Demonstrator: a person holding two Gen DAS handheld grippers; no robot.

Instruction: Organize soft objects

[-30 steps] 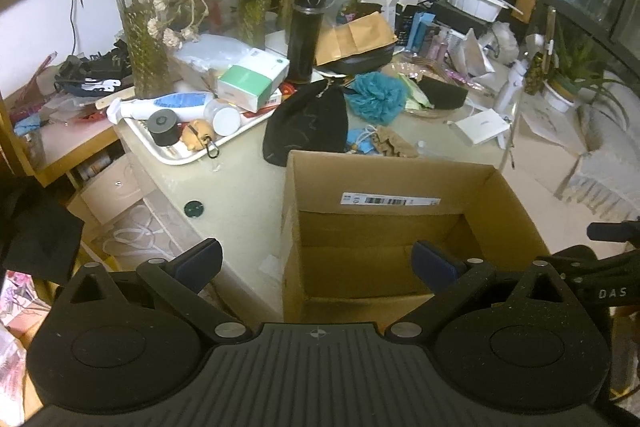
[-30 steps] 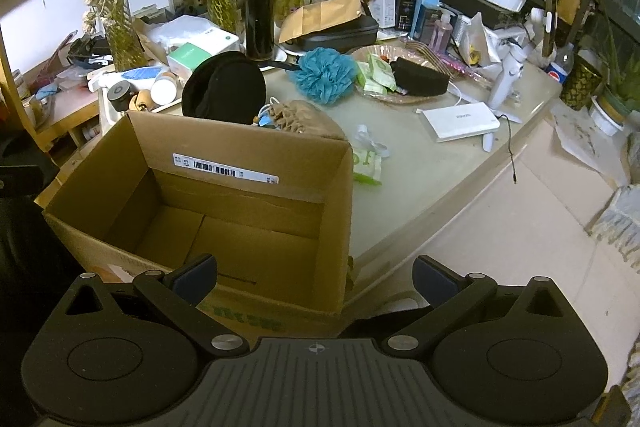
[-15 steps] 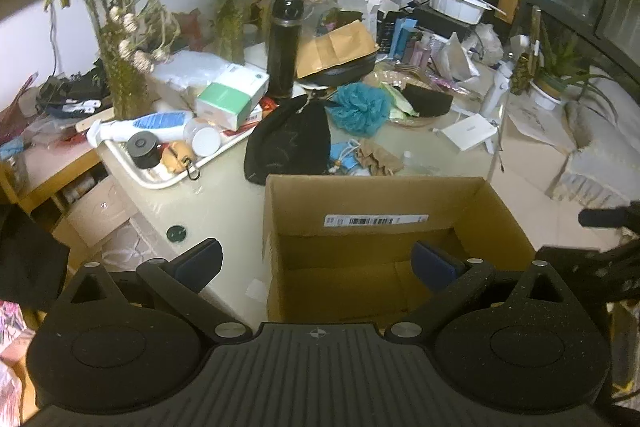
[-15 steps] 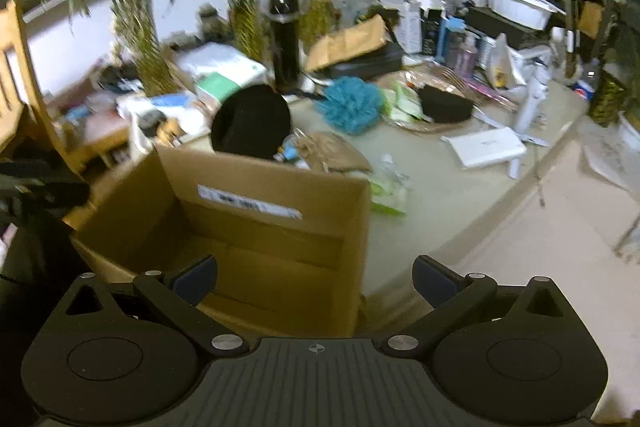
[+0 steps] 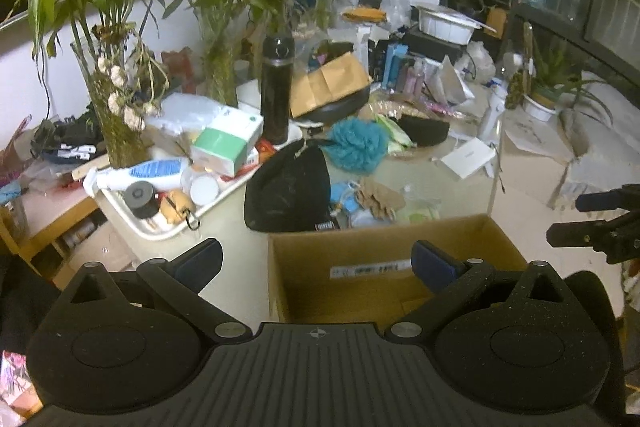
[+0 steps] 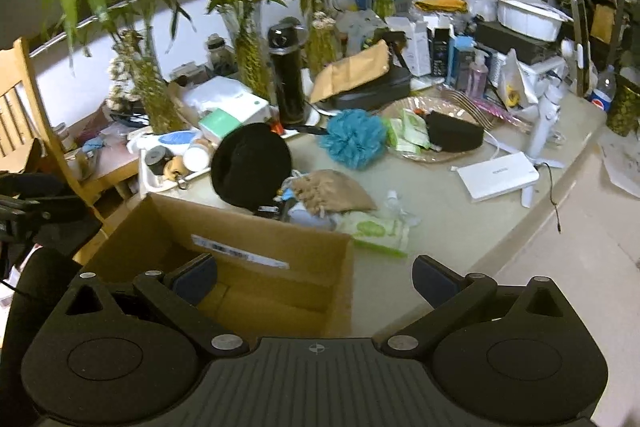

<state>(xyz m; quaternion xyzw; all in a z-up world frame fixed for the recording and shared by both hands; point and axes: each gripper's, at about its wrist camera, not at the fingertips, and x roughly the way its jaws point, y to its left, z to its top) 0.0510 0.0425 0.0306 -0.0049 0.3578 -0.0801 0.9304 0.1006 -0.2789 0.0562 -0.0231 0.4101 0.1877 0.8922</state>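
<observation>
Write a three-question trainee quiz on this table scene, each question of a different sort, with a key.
1. True or false: the cardboard box already holds the black beanie.
2. Multiple choice: the teal bath pouf lies (A) inside the box, (B) on the table beyond the beanie, (C) in the white tray.
3. Fill in: both the left gripper and the right gripper are ____ and hold nothing.

Key: 1 false, it lies on the table behind the box; 2 B; 3 open.
</observation>
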